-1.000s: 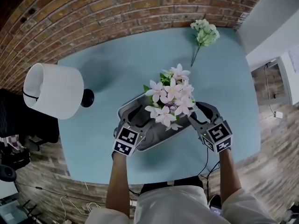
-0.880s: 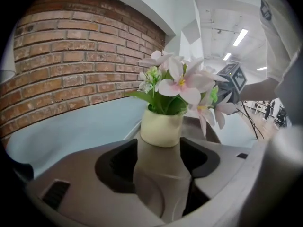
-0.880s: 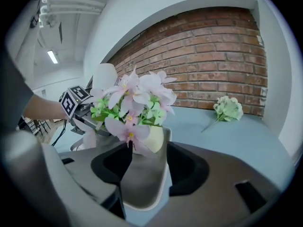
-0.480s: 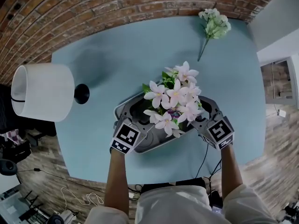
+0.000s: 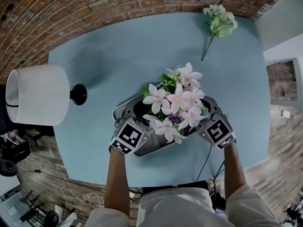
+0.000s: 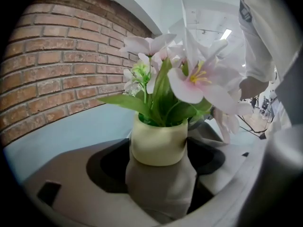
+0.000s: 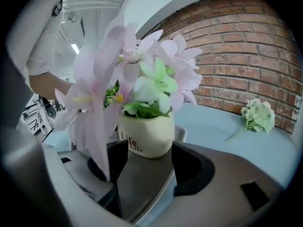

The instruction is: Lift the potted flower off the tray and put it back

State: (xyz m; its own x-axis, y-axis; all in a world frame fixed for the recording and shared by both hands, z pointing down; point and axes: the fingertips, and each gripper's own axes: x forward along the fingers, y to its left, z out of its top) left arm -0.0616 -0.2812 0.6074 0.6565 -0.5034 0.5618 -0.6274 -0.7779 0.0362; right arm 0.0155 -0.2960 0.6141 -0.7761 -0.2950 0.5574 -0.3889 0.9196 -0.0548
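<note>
Potted flower point(image 5: 176, 100): cream pot point(image 6: 158, 143) upright on grey tray point(image 5: 147, 150), teal table point(image 5: 118, 56). Left gripper point(image 5: 136, 122), right gripper point(image 5: 208, 111): flanking tray, jaws just opened wide, pot ahead between them, ungripped.

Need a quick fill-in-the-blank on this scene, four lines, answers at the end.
1. The potted flower stands on a grey ___.
2. The lamp has a ___ shade.
3. The loose flower sprig lies directly on the ___, away from the potted flower.
4. The wall at the far side is made of ___.

Missing words: tray; white; table; brick.
</note>
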